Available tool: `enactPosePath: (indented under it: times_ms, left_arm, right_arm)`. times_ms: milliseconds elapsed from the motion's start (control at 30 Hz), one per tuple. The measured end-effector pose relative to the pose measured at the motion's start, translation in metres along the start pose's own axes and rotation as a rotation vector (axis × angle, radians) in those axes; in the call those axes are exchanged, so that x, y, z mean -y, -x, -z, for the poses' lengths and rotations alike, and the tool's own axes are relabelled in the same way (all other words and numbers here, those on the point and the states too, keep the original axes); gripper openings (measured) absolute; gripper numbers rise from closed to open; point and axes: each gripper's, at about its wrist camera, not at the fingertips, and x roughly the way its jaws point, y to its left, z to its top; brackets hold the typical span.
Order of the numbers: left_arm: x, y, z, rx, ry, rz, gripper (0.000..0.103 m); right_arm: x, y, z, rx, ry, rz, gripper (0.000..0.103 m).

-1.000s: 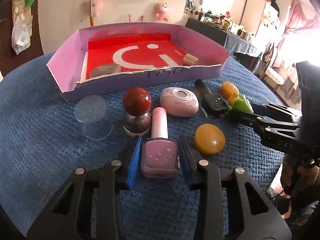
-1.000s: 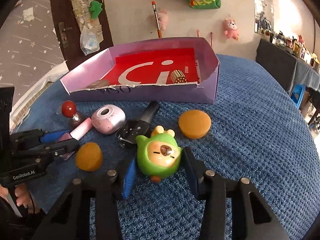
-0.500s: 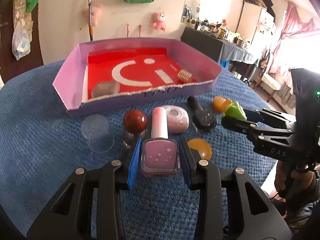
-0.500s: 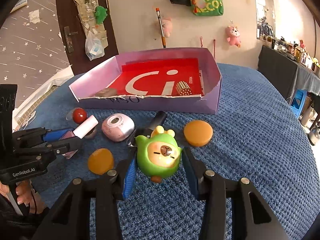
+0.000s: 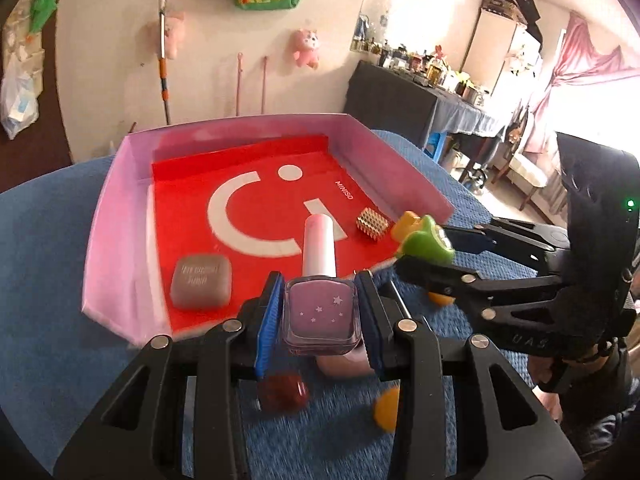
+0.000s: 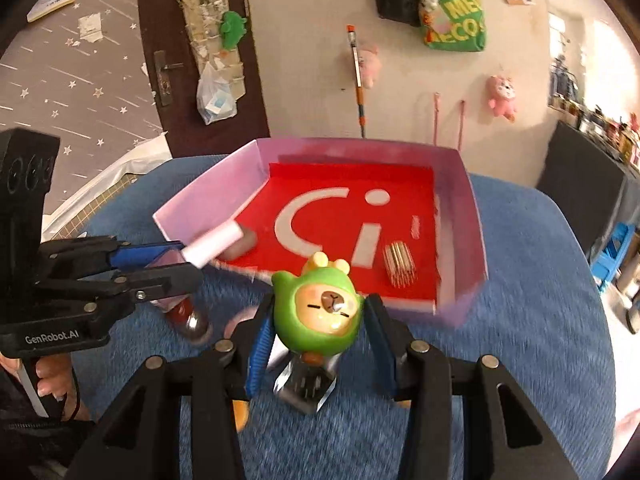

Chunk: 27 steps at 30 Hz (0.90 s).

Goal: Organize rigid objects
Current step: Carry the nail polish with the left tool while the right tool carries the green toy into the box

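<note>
Here, left gripper clamping nail polish bottle, right gripper clamping green toy, both near tray front edge.

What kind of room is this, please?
Probably a lived-in home room: pink plush toys hang on the wall, a pink curtain covers the window, and a cluttered side table holds bottles.

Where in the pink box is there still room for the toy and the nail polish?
The box holds only a grey case at its near left and a gold block at its near right. The red floor between them, and all the back half, is bare. The blue cloth in front is crowded.
</note>
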Motion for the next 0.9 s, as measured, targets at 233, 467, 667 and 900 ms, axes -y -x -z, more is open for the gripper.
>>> enactPosePath:
  times_ms: [233, 467, 667, 900]
  left_arm:
    - [-0.014, -0.049, -0.023, -0.109, -0.014, 0.014, 0.034]
    - [-0.021, -0.079, -0.026, -0.186, -0.036, -0.001, 0.034]
    - [-0.025, -0.094, -0.024, -0.226, -0.030, 0.011, 0.034]
    - [-0.027, -0.098, -0.021, -0.221, -0.022, 0.015, 0.034]
  right_arm:
    - [0.012, -0.050, -0.028, -0.113, 0.062, -0.041, 0.047]
    - [0.016, -0.084, -0.036, -0.212, 0.119, -0.048, 0.047]
    - [0.019, -0.101, -0.036, -0.262, 0.152, -0.038, 0.047]
    - [0.019, -0.107, -0.037, -0.279, 0.164, -0.049, 0.047]
